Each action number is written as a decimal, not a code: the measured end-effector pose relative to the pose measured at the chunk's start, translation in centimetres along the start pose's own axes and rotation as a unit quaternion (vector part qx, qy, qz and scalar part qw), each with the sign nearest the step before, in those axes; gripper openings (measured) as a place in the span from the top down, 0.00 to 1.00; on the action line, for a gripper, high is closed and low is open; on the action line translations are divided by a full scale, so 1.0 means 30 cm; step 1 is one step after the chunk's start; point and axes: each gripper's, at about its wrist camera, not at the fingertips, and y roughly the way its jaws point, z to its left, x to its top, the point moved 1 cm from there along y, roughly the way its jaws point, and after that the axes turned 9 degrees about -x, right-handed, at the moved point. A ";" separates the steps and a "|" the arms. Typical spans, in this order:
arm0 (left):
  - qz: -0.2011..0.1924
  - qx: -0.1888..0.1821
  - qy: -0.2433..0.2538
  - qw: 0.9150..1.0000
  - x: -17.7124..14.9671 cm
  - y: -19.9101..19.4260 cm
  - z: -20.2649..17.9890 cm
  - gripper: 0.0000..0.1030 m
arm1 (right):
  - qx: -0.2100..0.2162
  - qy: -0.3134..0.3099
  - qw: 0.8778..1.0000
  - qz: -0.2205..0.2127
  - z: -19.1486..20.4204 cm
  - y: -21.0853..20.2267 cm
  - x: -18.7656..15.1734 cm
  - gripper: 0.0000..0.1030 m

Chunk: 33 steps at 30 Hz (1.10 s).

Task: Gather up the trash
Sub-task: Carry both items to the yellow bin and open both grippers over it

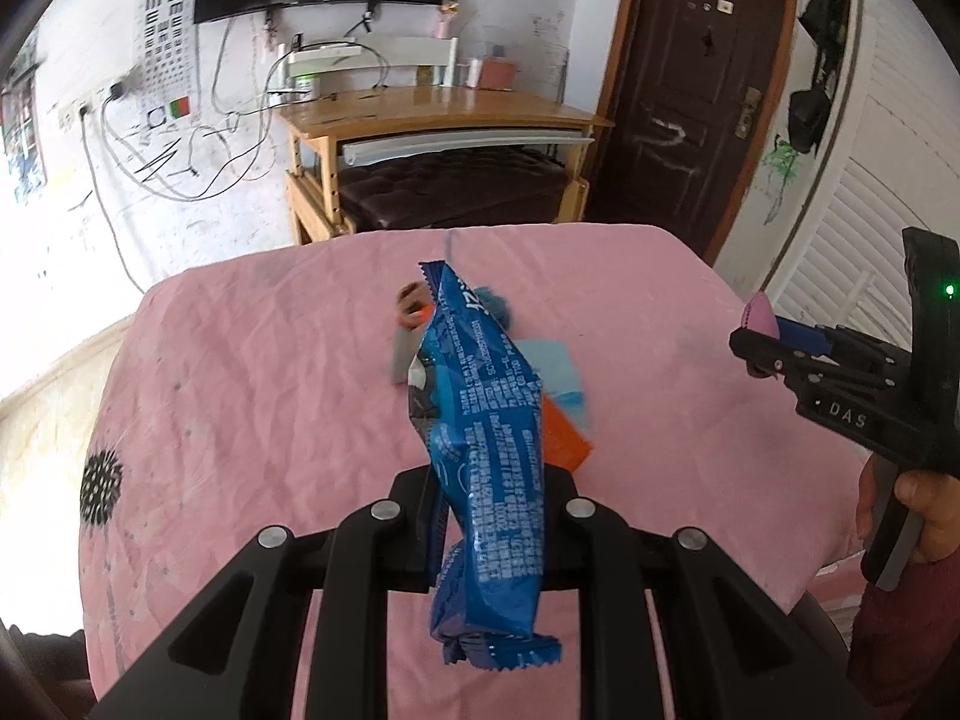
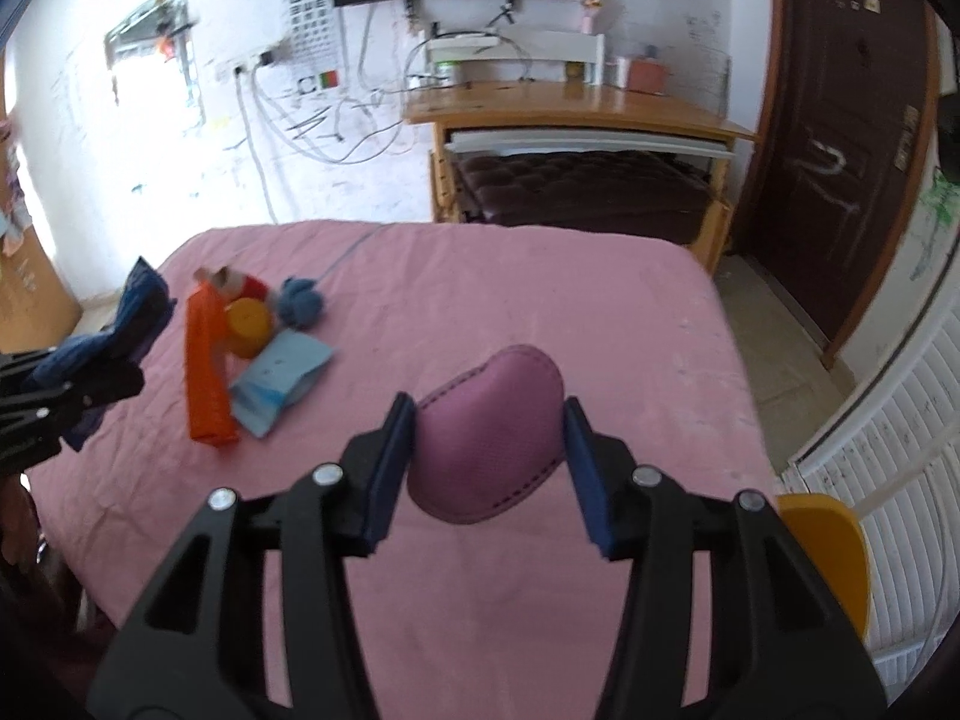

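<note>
My left gripper (image 1: 480, 516) is shut on a crumpled blue snack wrapper (image 1: 486, 438) and holds it above the pink-covered table (image 1: 240, 360). My right gripper (image 2: 489, 456) holds a pink-purple pouch (image 2: 489, 441) between its blue pads (image 2: 393, 468), above the table's right half; it also shows in the left wrist view (image 1: 762, 330). On the table lie an orange wrapper (image 2: 207, 372), a light blue packet (image 2: 279, 381), a yellow cup (image 2: 246, 327), a blue crumpled ball (image 2: 302, 303) and a red-brown scrap (image 2: 231, 282).
A wooden desk (image 2: 576, 108) with a dark cushioned stool under it stands beyond the table. A dark door (image 2: 840, 150) is at the right, white louvred panels (image 2: 888, 450) nearer. A yellow chair back (image 2: 834, 552) is at the table's right edge.
</note>
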 end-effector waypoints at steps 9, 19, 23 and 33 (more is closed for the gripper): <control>0.010 -0.022 0.051 0.998 0.091 0.071 -0.171 0.85 | -0.043 0.052 0.998 -0.008 -0.206 -0.028 -0.035 0.54; 0.037 -0.079 0.117 0.989 0.157 0.191 -0.458 0.85 | -0.097 0.131 0.987 -0.006 -0.501 -0.065 -0.148 0.53; 0.058 -0.099 0.140 0.984 0.163 0.258 -0.580 0.85 | -0.115 0.162 0.980 -0.001 -0.614 -0.067 -0.207 0.53; 0.120 -0.146 0.167 0.968 0.170 0.415 -0.846 0.85 | -0.126 0.212 0.969 0.022 -0.789 -0.016 -0.342 0.53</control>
